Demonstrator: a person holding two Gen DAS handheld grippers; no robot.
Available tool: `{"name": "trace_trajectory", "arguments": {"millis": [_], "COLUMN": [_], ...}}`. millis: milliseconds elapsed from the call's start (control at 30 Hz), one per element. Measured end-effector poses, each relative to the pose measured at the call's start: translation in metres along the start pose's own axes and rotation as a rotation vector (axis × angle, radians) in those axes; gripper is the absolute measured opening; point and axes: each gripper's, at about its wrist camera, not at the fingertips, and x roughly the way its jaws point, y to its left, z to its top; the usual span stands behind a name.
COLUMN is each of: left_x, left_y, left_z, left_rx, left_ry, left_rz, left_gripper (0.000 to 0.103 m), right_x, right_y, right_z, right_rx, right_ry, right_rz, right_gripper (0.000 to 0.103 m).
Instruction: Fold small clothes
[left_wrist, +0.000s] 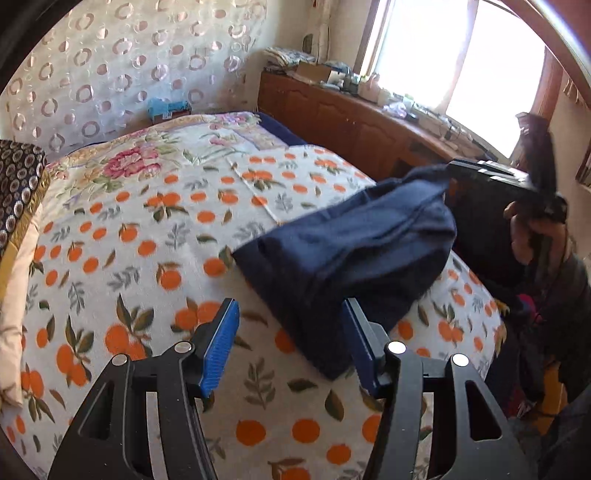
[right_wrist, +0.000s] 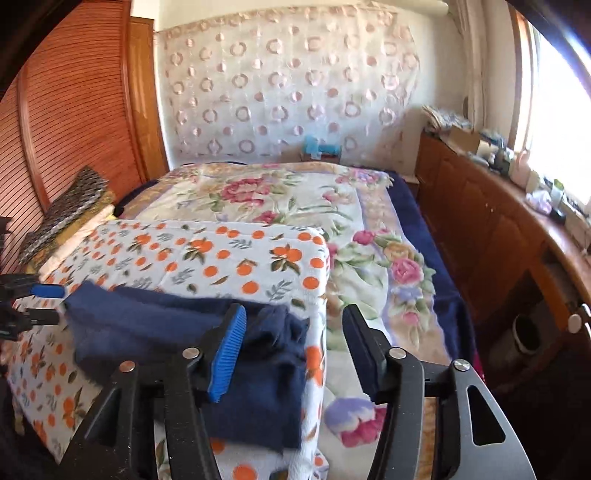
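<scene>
- In the left wrist view, the left tongs (left_wrist: 291, 343) are standing spread, nothing pinched; the navy garment (left_wrist: 347, 254) is lying just ahead, its near corner reaching in between the two blue pads, close against the right-hand one, though I cannot tell whether it is touching.
- In the right wrist view, the right tongs (right_wrist: 295, 350) are also standing spread and pinching nothing; the navy garment (right_wrist: 177, 332) is lying to their left, passing under and behind the left finger, while the right finger is hanging over the floral blanket (right_wrist: 373, 266).
- The garment is resting in a folded, rumpled bundle on the orange-print cloth (left_wrist: 122, 236) that is covering the bed, near that cloth's right edge.
- At the garment's far side in the left view, the right tongs (left_wrist: 480, 173) are appearing blurred, with the person's hand (left_wrist: 524, 229) gripping the handle.
- Further back, the floral blanket (left_wrist: 155, 158) is stretching toward a curtain (left_wrist: 122, 62) with ring patterns.
- A wooden cabinet (right_wrist: 480, 214) is running along the window side.
</scene>
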Motion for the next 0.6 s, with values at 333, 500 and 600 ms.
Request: {"name": "trace_trajectory", "arguments": {"millis": [333,500,600], "left_x": [0.017,0.023,0.024], "left_y": [-0.004,-0.004,0.001], "left_z": [0.0,0.017,0.029], "left_rx": [0.001,0.016,0.004], "left_ry": [0.017,-0.02,-0.055], "left_rz": [0.014,0.059,0.083], "left_gripper": [0.058,0.058,0.058], "right_x": [-0.005,0.028,0.05], "right_y": [0.097,0.124,0.112], "right_z": [-0.037,-0.024,-0.003], "right_rx": [-0.24,-0.361,-0.328], "right_ry": [0.049,0.047,0.039], "right_rz": [0.086,0.055,0.042], "right_gripper": [0.06,0.06,0.06]}}
